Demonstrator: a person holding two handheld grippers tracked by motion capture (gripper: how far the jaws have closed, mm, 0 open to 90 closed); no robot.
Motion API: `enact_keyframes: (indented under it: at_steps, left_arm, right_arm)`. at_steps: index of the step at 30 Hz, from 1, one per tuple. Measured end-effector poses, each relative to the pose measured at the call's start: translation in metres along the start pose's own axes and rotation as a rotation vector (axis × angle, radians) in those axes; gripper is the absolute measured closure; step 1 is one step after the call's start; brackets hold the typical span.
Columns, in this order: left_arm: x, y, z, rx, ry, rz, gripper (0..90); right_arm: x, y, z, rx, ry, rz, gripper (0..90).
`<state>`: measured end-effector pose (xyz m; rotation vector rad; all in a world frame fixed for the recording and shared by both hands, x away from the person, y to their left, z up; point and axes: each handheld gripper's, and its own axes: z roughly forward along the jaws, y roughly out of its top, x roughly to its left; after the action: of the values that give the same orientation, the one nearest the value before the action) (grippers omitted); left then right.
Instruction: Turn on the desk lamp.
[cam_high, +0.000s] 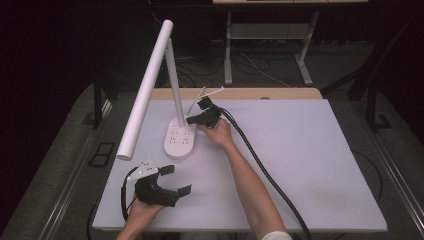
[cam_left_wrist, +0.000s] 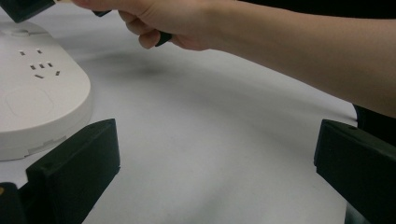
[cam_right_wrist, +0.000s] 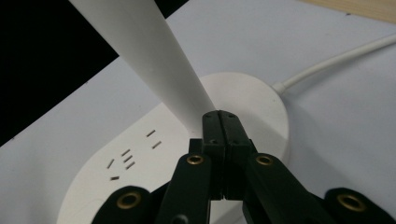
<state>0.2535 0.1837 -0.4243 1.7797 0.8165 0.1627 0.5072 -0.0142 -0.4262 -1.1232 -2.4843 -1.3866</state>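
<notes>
A white desk lamp stands at the mat's back left: an oval base (cam_high: 179, 141) with socket holes, an upright stem (cam_high: 175, 75) and a long tube head (cam_high: 147, 87) slanting down to the left. My right gripper (cam_high: 191, 120) is shut with nothing between its jaws. In the right gripper view its tips (cam_right_wrist: 220, 119) sit at the foot of the stem (cam_right_wrist: 154, 65), on or just above the base (cam_right_wrist: 252, 93). My left gripper (cam_high: 177, 180) is open near the front left, empty. In the left gripper view (cam_left_wrist: 215, 154) it faces the base (cam_left_wrist: 42, 98) and the right hand (cam_left_wrist: 159, 18).
A white mat (cam_high: 300, 165) covers the wooden table (cam_high: 250, 93). The lamp's white cord (cam_right_wrist: 336, 60) runs off the back of the base. The right gripper's thick black cable (cam_high: 265, 170) crosses the mat towards the front edge. Desk legs and loose cables lie on the floor behind.
</notes>
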Motion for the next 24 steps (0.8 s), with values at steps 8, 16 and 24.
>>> enact_keyframes:
  at_steps: [8,16,24]
  left_arm:
    - [0.0,0.0,0.001,0.003,0.001,0.001,0.0]
    - [0.0,0.0,0.002,0.008,-0.003,0.003,0.0]
    - [0.0,0.0,0.002,0.008,-0.003,0.006,0.0]
  right_arm:
    - [-0.003,-0.004,0.006,-0.003,-0.015,0.0,89.6]
    - [-0.003,-0.007,0.006,-0.012,-0.011,-0.016,89.9]
    - [0.0,-0.012,0.005,-0.035,-0.029,-0.012,89.9]
